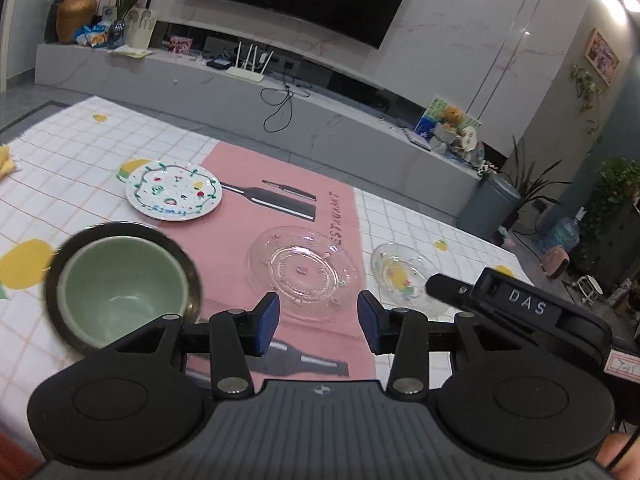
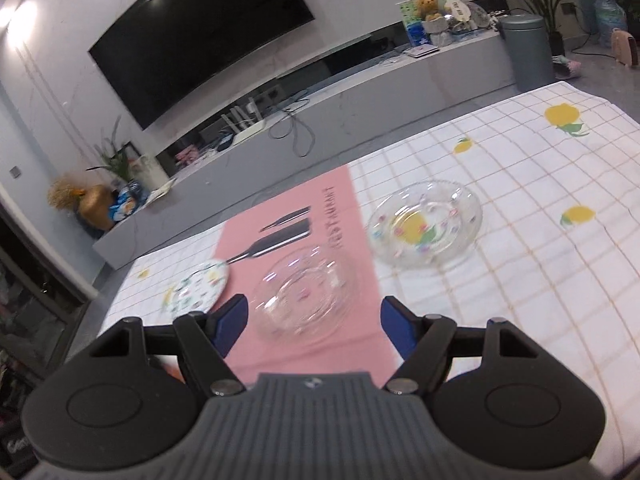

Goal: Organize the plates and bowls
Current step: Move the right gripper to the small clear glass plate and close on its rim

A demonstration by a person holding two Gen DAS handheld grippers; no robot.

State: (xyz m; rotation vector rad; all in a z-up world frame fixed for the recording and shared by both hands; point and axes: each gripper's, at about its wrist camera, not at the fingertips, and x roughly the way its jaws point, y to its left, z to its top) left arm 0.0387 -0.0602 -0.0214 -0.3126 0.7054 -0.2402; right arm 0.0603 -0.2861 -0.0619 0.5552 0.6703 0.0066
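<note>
Nearby, round glossy green bowl, beaded glass plate

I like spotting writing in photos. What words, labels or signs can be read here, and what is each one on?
"DAS": white letters on the black right gripper, seen from the left wrist view.
"RESTAURANT", upside down, partly hidden by a glass plate: on the pink placemat.
Blue handwriting on the painted white plate: too small to read.
Red-and-white label at the right edge: unreadable.
Snack bags on the grey shelf: too blurred.
</note>
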